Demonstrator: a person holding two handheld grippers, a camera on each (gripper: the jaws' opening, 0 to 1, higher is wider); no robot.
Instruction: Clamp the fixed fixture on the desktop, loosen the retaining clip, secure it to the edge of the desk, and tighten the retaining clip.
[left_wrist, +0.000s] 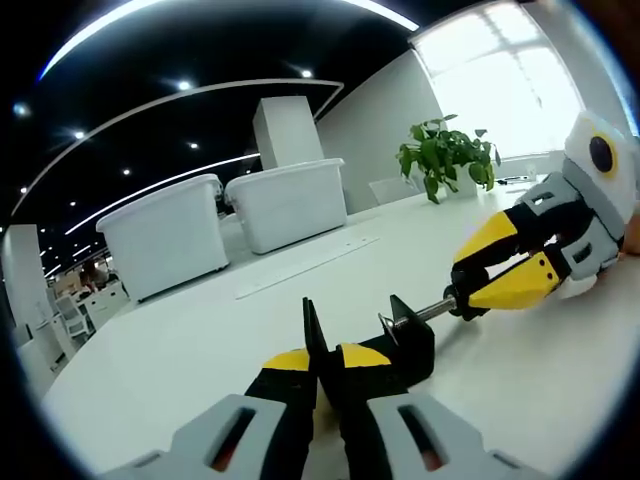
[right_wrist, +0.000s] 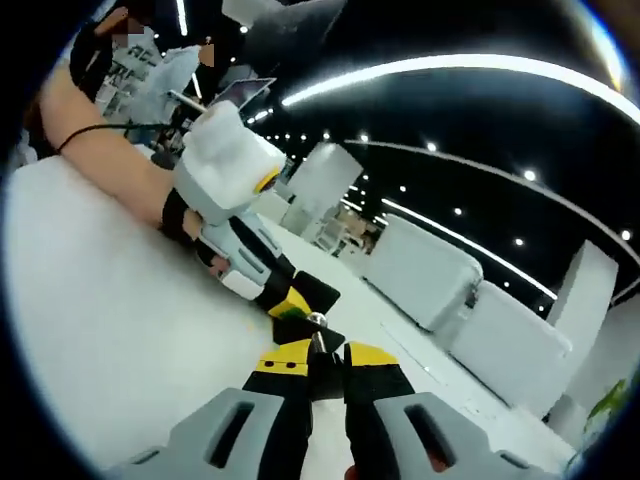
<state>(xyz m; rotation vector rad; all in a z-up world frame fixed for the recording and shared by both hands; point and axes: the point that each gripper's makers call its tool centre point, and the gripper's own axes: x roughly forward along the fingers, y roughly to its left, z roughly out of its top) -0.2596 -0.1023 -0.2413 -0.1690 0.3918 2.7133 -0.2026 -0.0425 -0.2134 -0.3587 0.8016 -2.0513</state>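
On the white desk (left_wrist: 180, 350), the left hand-held gripper (left_wrist: 325, 365) is closed tight on the black metal clamp fixture (left_wrist: 405, 340). The right hand-held gripper (left_wrist: 505, 270) pinches the fixture's silver screw rod (left_wrist: 432, 310), jaws nearly together. Two white plastic bins (left_wrist: 165, 235) and a green potted plant (left_wrist: 445, 155) stand toward the desk's far edge.

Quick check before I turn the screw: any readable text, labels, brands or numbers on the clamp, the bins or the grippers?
None can be read.
Black clamp: no marking visible.
White storage bins: plain, no labels seen.
Left gripper and right gripper: yellow and black, no lettering.
Background screen: too small and blurred.
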